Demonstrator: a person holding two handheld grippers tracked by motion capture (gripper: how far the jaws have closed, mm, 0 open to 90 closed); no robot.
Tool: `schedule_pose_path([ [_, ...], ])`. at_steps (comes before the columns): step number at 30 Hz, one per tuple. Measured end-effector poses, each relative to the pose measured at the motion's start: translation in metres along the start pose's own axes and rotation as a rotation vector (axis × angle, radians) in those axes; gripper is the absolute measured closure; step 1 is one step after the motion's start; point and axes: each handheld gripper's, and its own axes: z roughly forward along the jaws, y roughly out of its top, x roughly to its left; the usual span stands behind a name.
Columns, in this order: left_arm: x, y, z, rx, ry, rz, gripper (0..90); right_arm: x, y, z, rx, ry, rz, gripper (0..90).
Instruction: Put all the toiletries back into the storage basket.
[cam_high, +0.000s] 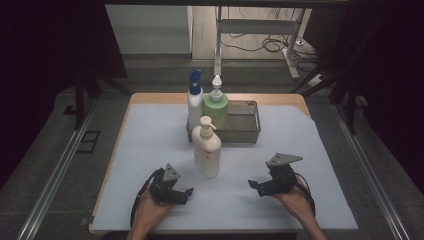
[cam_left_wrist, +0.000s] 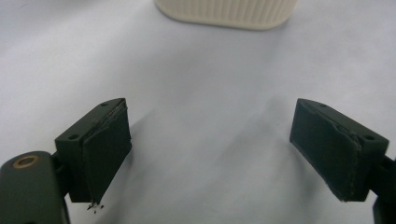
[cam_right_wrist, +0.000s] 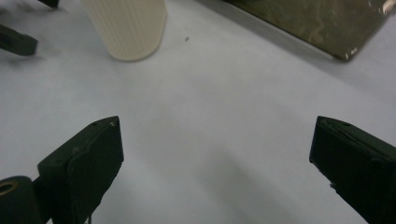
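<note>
A cream pump bottle (cam_high: 207, 150) stands upright on the pale mat, between and a little beyond both grippers. My left gripper (cam_high: 187, 192) lies low at its left, jaws wide apart with nothing between them. In the left gripper view the gripper (cam_left_wrist: 210, 135) faces the bottle's ribbed base (cam_left_wrist: 226, 11) across bare mat. My right gripper (cam_high: 252, 186) is held at the bottle's right, open and empty. In the right gripper view the gripper (cam_right_wrist: 215, 149) looks at the bottle (cam_right_wrist: 126, 28) at upper left.
A wire basket (cam_high: 245, 125) sits behind the cream bottle and holds a green pump bottle (cam_high: 216, 107). A white bottle with a blue cap (cam_high: 194, 100) stands at its left end. The basket's corner (cam_right_wrist: 317, 23) shows in the right gripper view. Bare mat (cam_high: 300, 150) lies around both hands.
</note>
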Motion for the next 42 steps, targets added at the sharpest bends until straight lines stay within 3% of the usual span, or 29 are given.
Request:
schedule_pose_path([
  [10, 0.000, -0.001, 0.000, 0.000, 0.000, 0.005, 12.1, 0.013, 0.029, 0.002, -0.035, 0.045, -0.016, 3.7],
  [21, 0.000, -0.001, 0.001, 0.000, 0.002, 0.006, 12.1, 0.032, 0.056, 0.014, -0.043, 0.060, -0.079, 3.6],
  [42, 0.000, -0.001, 0.001, 0.000, 0.001, 0.006, 12.2, 0.061, 0.106, 0.042, -0.059, 0.085, -0.086, 7.5],
])
